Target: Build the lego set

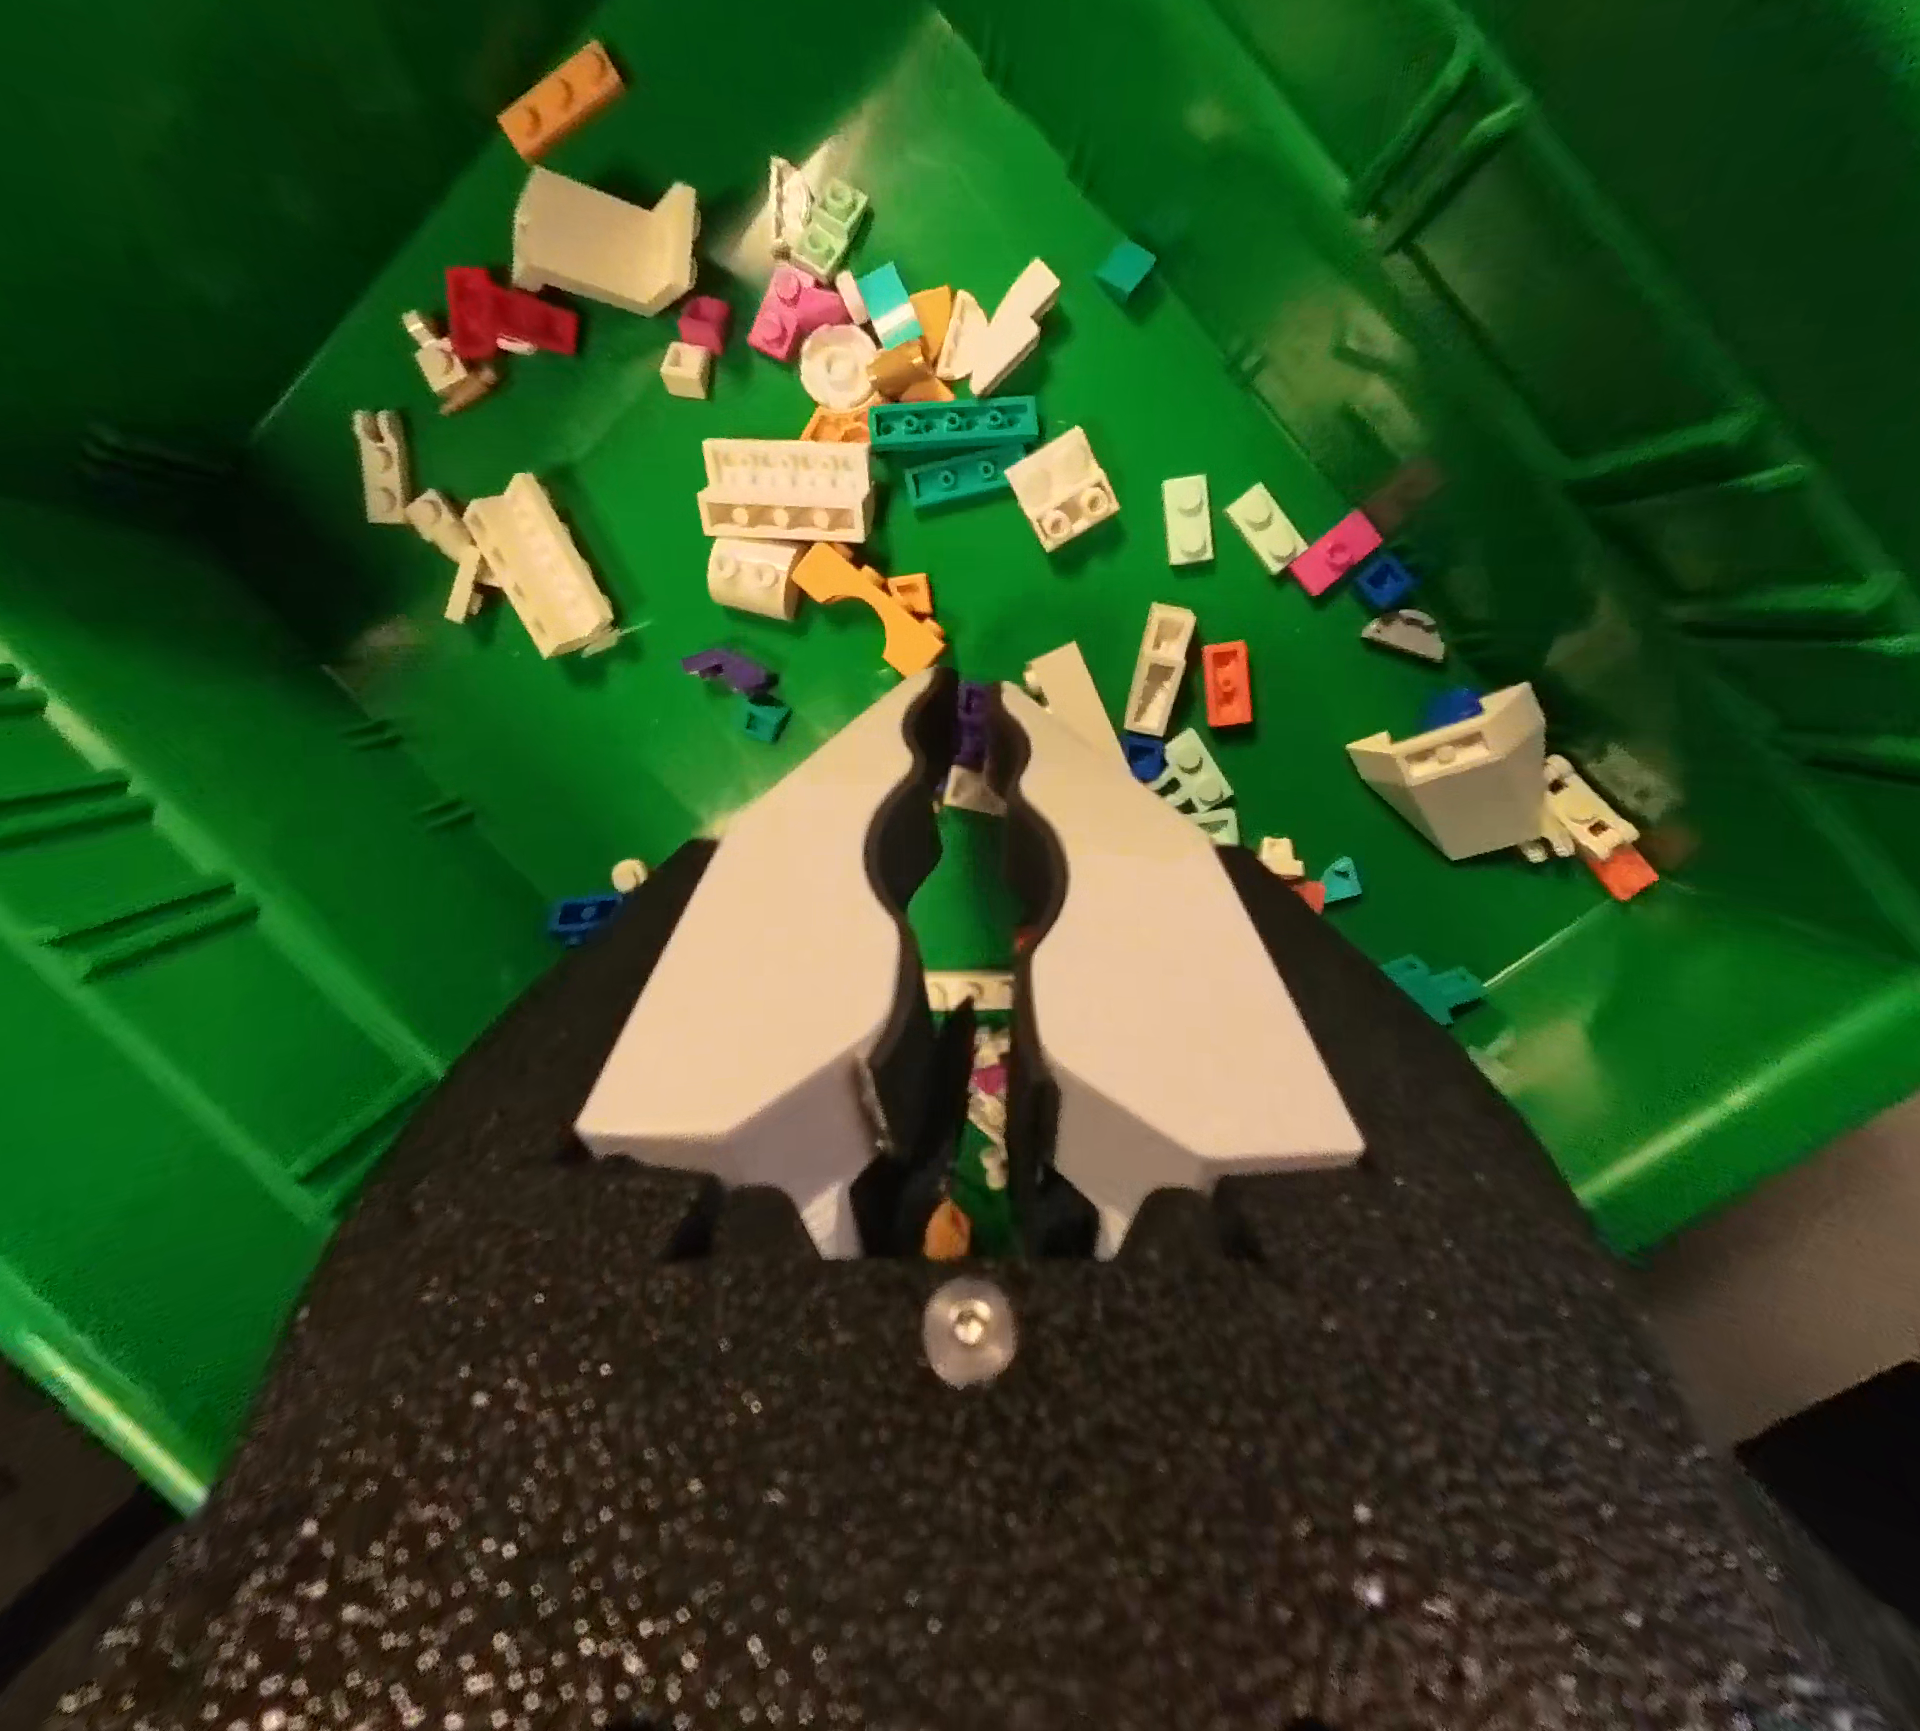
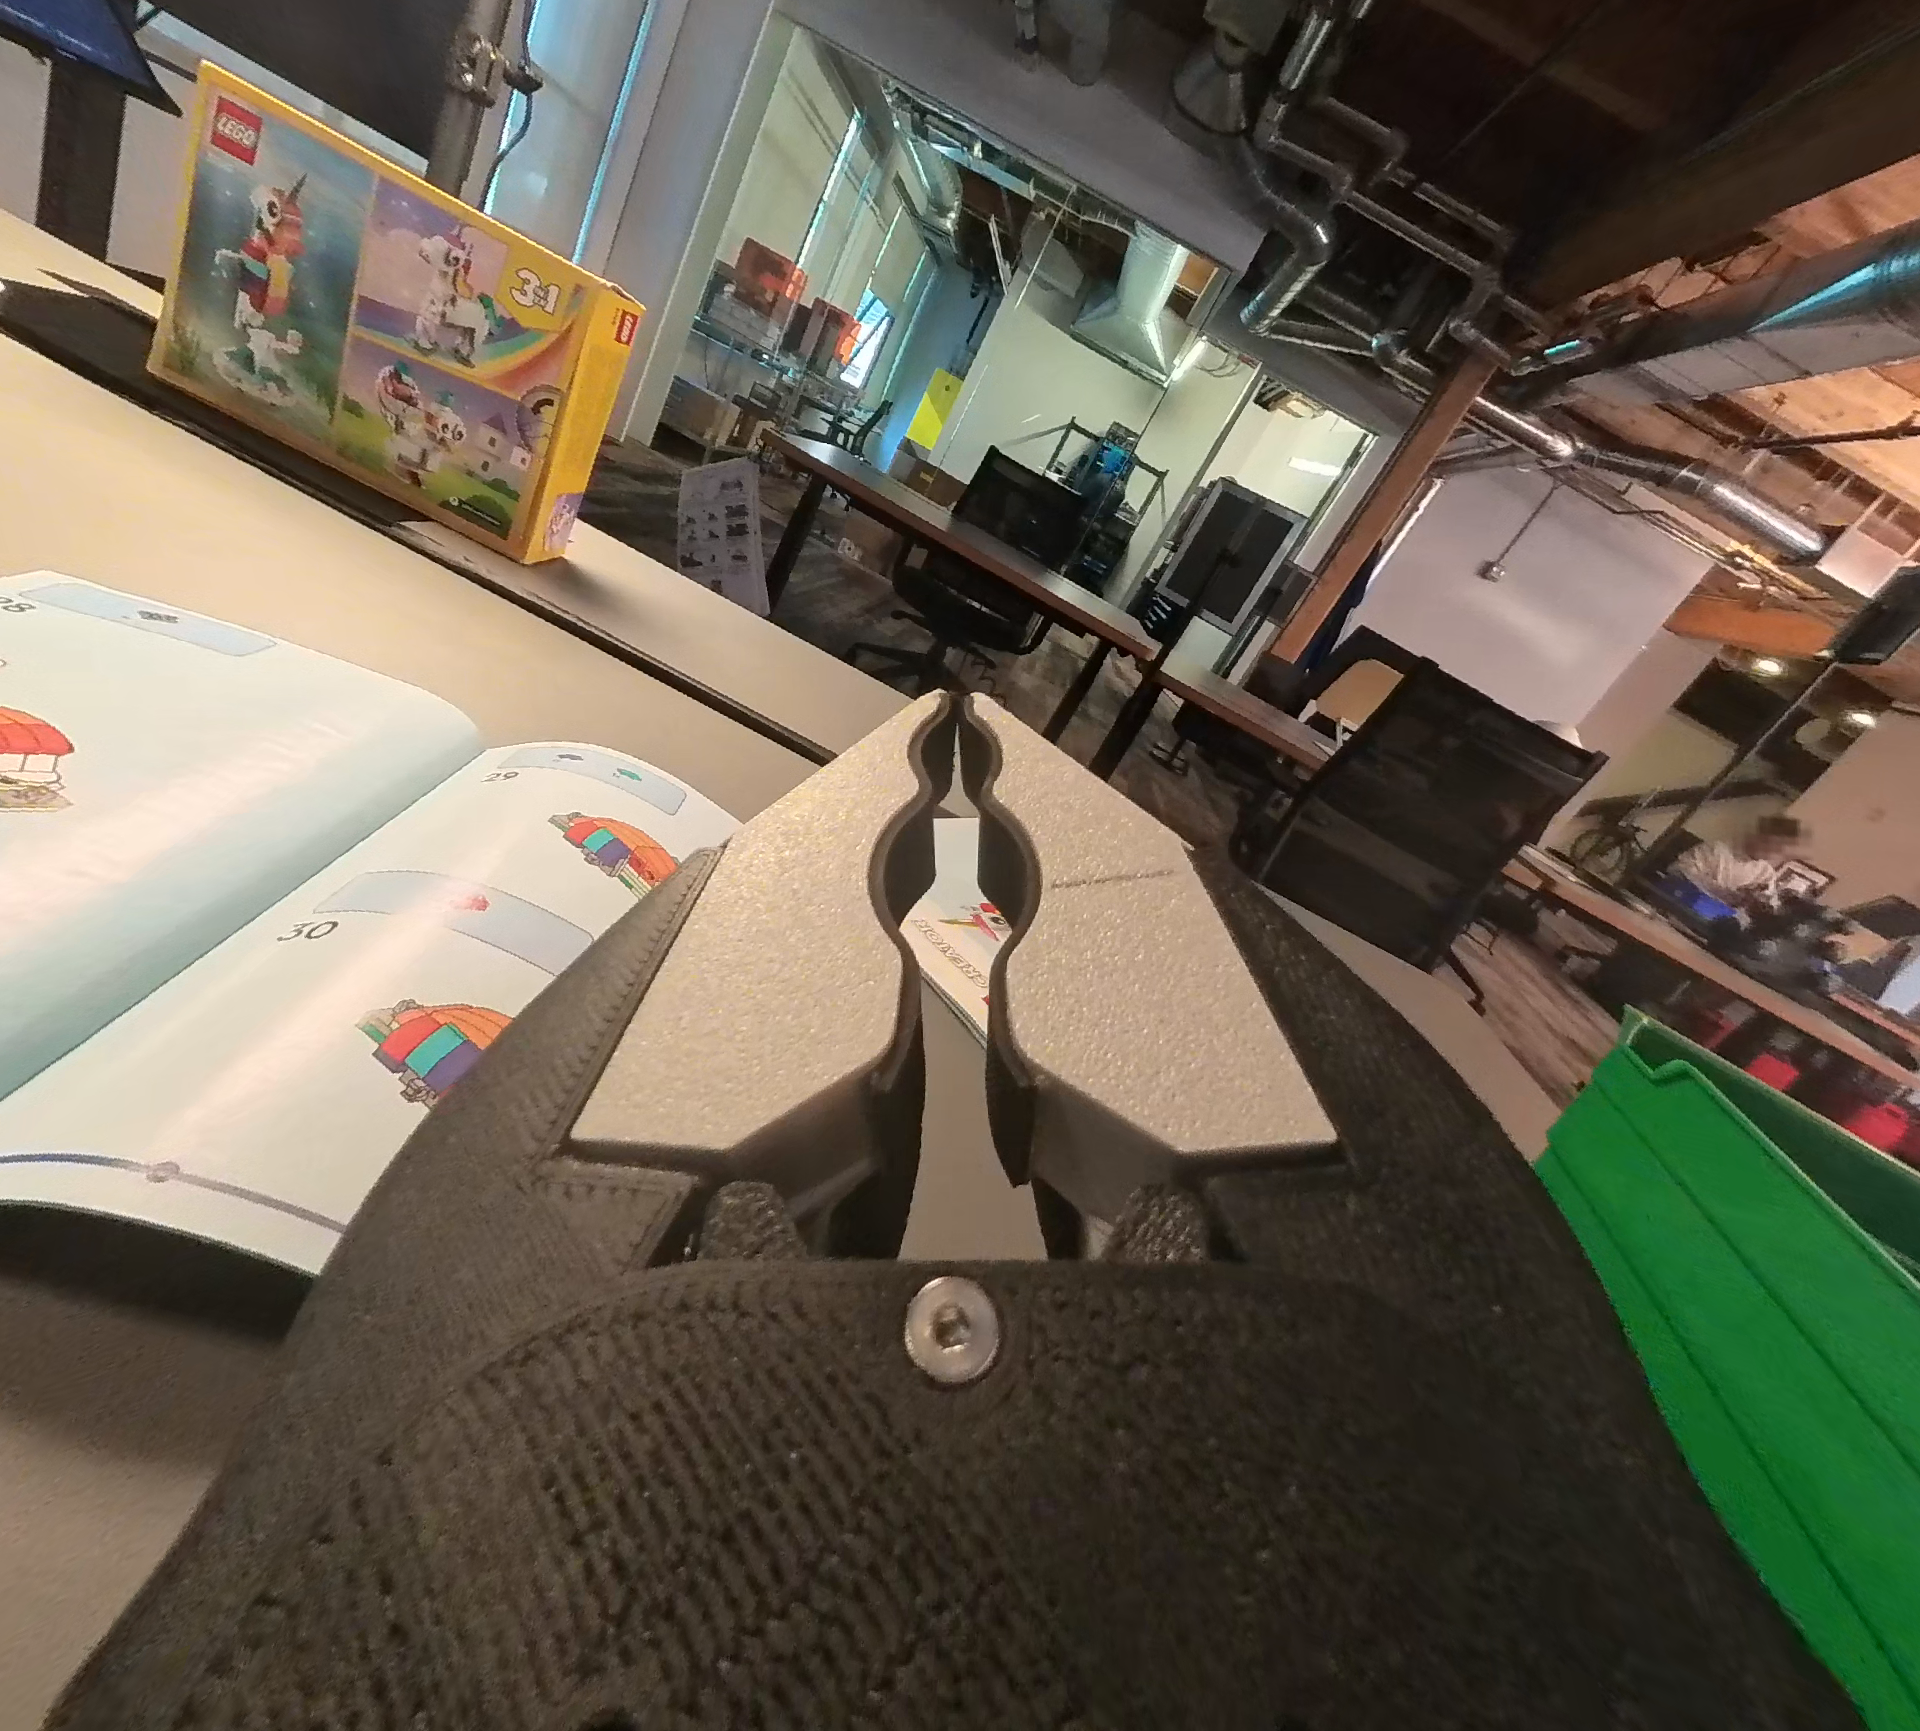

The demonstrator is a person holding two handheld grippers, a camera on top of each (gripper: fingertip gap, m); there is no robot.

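Pinching purple brick (image 1: 971,725), mostly hidden by fingers (image 1: 831,850)

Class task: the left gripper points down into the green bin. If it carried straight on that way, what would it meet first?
Probably the purple Lego piece seen between the tips of the left gripper, nearly shut, then the floor of the green bin. Depth is unclear, so contact may already exist.

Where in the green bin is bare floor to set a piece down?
Bare floor of the green plastic bin: the left patch between the long cream brick, the purple piece and the wall, and the far corner between the orange plate and the small teal brick. Crowded: the central pile.
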